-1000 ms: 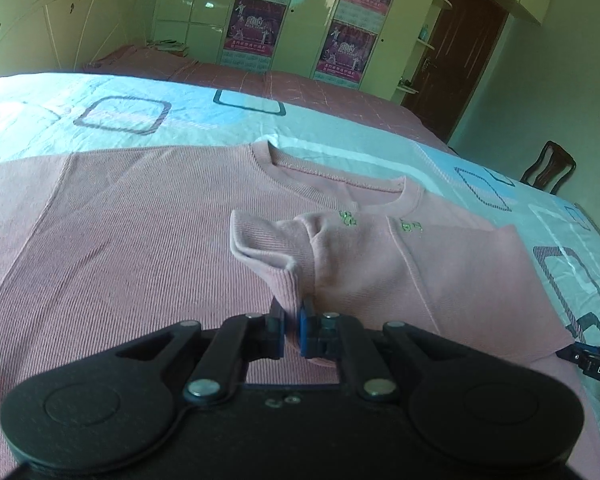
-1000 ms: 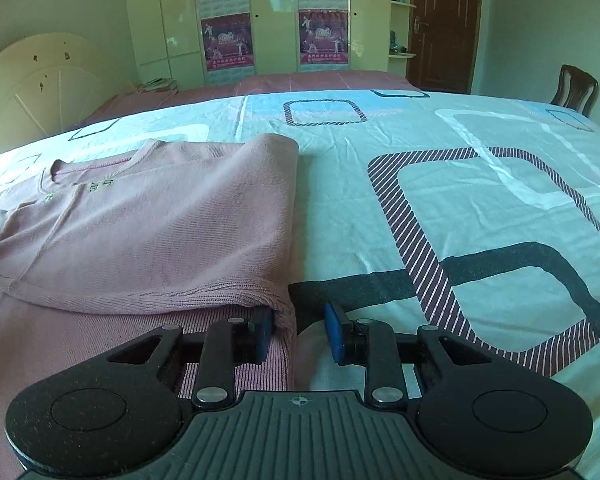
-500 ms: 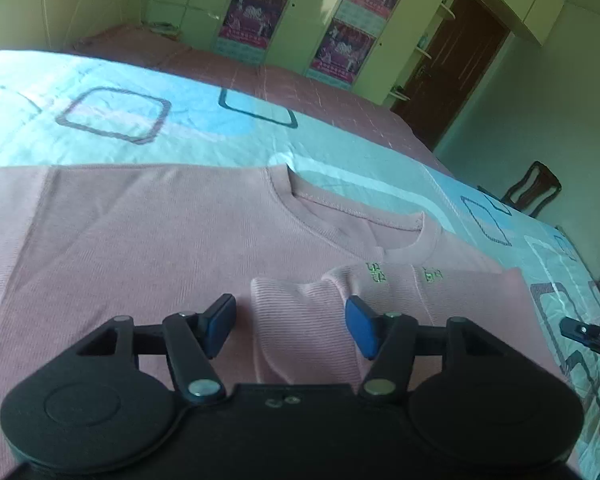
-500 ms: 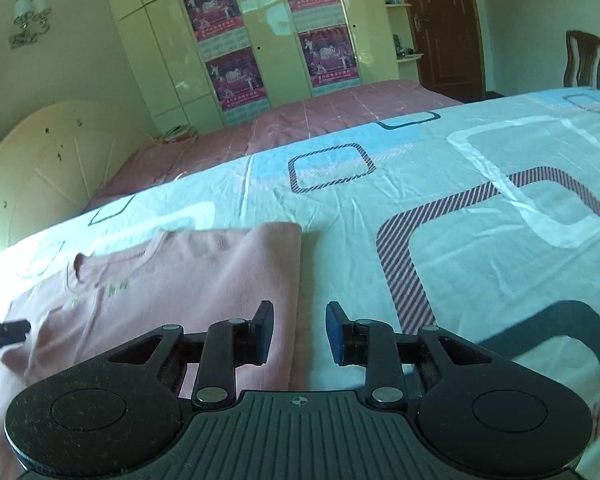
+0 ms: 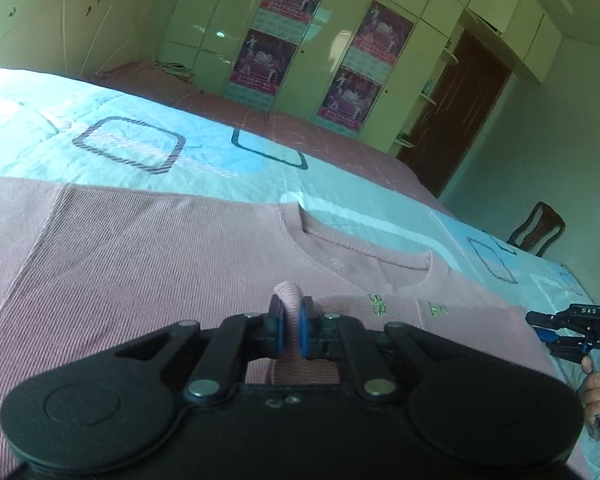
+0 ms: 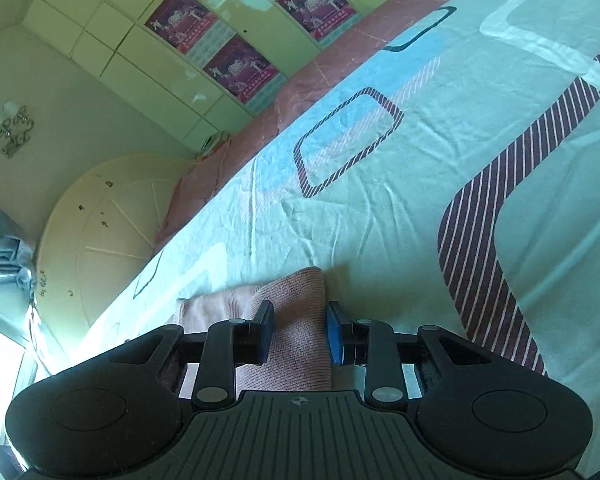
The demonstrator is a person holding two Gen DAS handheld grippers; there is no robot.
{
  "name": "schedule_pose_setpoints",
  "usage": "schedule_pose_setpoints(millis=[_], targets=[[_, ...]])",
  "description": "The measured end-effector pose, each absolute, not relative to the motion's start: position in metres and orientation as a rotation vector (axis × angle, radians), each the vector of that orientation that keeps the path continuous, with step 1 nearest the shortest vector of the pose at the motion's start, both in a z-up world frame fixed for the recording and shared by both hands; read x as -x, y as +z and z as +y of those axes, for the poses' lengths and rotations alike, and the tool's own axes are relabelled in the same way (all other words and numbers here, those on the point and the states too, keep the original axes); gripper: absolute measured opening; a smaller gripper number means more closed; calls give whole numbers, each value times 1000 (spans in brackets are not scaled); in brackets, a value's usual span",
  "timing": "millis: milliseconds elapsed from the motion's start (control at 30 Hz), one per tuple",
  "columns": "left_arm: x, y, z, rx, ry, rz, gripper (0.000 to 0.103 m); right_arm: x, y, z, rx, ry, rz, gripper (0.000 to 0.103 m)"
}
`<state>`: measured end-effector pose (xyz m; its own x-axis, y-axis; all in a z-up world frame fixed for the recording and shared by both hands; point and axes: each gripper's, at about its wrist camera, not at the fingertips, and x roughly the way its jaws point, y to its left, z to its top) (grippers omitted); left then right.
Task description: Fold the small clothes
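A pink ribbed sweater (image 5: 148,248) lies flat on the bed, its right side folded over the front below the neckline. My left gripper (image 5: 291,322) is shut on the folded sleeve's cuff (image 5: 288,294), which sticks up between the blue pads. My right gripper (image 6: 299,330) is open and tilted, its fingers on either side of the sweater's folded right edge (image 6: 300,300). The right gripper also shows at the right edge of the left wrist view (image 5: 572,326).
The bed sheet (image 6: 420,200) is pale blue with dark striped rectangles. A cream headboard (image 6: 100,240), wardrobes with posters (image 5: 312,48), a brown door (image 5: 464,108) and a wooden chair (image 5: 536,228) stand around the bed.
My left gripper let go, opened, then shut again on the sleeve cuff. My right gripper lifted from the hem, moved up along the folded edge and tilted, staying open.
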<state>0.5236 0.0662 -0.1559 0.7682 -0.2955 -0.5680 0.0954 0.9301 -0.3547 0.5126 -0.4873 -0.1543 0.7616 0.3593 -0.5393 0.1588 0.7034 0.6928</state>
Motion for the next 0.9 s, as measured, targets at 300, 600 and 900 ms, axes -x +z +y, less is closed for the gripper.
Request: schedule_pose_setpoints(millis=[300, 600, 900], targets=[[-530, -158, 52, 213, -160, 699, 10, -513, -139, -450, -396, 29, 743, 4], [-507, -118, 22, 65, -193, 577, 68, -488, -108, -391, -140, 13, 642, 67], [-531, -155, -6, -90, -233, 699, 70, -524, -139, -393, -83, -95, 763, 34]])
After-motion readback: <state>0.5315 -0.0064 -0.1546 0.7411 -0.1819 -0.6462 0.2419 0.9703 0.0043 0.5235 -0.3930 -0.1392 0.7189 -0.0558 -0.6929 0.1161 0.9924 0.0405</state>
